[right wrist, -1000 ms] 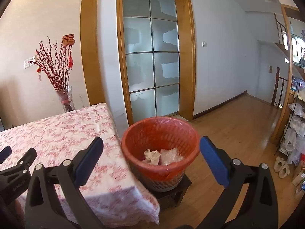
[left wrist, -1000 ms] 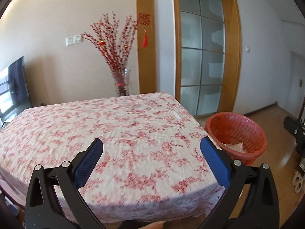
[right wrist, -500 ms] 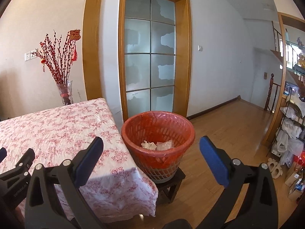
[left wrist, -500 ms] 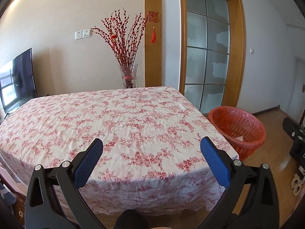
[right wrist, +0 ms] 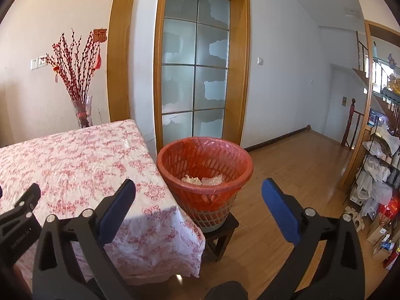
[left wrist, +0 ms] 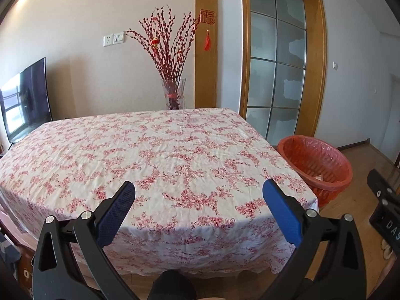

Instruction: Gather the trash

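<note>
A red mesh bin (right wrist: pixel 205 167) lined with a red bag stands on a small dark stool (right wrist: pixel 220 232) at the table's right corner; crumpled pale trash (right wrist: pixel 202 180) lies at its bottom. The same bin (left wrist: pixel 316 165) shows at the right of the left wrist view. My right gripper (right wrist: pixel 198 200) is open and holds nothing, back from the bin and level with its rim. My left gripper (left wrist: pixel 198 200) is open too, nothing in it, in front of the table's near edge. The floral tablecloth (left wrist: pixel 150 155) carries no loose items.
A glass vase of red branches (left wrist: pixel 172 92) stands behind the table's far edge. A TV (left wrist: pixel 25 97) is at the left. A frosted glass door (right wrist: pixel 195 80) is behind the bin. Cluttered shelves (right wrist: pixel 380 165) line the right wall; wooden floor (right wrist: pixel 295 165) lies between.
Both grippers have pulled back and away from the table and bin, which now look smaller and farther. Both stayed open.
</note>
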A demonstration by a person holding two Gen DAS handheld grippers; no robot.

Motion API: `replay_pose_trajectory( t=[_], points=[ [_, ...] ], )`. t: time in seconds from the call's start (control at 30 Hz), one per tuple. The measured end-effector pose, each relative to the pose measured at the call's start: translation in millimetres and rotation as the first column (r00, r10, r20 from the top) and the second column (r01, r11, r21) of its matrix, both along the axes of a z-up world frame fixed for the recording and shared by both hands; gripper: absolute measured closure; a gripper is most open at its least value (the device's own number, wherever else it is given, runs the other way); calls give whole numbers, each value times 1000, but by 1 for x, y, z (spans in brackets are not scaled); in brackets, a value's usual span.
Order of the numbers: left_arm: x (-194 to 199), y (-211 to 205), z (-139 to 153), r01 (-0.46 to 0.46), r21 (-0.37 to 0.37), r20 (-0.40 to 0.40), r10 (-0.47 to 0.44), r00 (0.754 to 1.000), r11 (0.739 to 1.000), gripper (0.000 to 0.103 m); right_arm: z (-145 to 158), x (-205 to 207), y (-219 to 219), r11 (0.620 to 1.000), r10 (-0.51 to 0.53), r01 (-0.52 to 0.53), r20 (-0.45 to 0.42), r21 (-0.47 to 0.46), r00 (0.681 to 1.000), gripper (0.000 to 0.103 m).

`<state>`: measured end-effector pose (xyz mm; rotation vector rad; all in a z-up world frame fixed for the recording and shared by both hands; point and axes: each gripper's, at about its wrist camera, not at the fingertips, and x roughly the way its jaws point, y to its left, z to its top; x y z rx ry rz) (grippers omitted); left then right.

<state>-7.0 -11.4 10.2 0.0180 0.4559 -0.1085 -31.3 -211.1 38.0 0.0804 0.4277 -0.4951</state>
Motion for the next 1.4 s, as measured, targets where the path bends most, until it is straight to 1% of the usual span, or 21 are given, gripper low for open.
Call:
replay_pose_trajectory(
  t=[0.4, 0.8, 1.07, 1.4],
  points=[
    [1, 3, -3, -14, -9, -25, 14, 1000, 1000, 3, -9, 2, -1, 1000, 6, -5, -34, 24, 999, 5],
    [3, 1, -7, -29, 5, -44, 29, 999, 1000, 3, -18, 5, -7, 999, -15, 18, -74, 41, 997, 5],
    [3, -1, -7, -41, 12, -49, 42, 998, 999, 3, -19, 5, -8, 999, -28, 31, -78, 37, 997, 5],
    [0, 0, -6, -53, 14, -37, 54, 998, 998, 3, -19, 4, -8, 999, -29, 32, -78, 38, 997, 4]
  ],
)
